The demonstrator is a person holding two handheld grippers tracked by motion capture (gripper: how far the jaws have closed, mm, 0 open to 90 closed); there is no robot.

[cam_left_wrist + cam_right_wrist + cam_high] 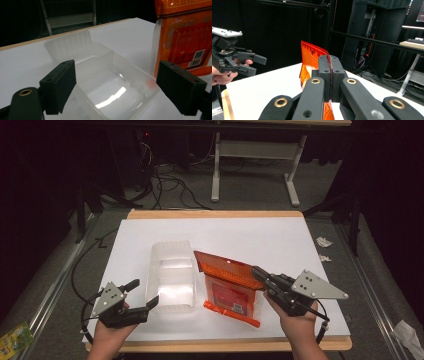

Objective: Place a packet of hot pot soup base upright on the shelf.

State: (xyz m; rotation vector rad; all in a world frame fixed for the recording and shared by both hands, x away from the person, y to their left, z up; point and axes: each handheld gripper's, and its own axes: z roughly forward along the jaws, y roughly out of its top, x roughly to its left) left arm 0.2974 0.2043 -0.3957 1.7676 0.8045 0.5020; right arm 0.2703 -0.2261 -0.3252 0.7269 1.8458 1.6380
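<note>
White sheeting covers the table (225, 232), and we read the scene from its left edge. Near the front left corner we see the left hand-held gripper (142, 296) held in a hand (107, 332), its jaws spread wide apart and gripping nothing; in the left gripper view they sit on either side of the near end of a clear plastic container (110, 87). That container (171, 277) lies open on the table just beside the gripper. Next to it on the right is an orange packet (230, 287), its lower end resting on the table and its upper edge lifted. The right hand-held gripper (257, 271) is clenched on that upper right edge; in the right gripper view its jaws press together with the orange film (310, 56) between them.
</note>
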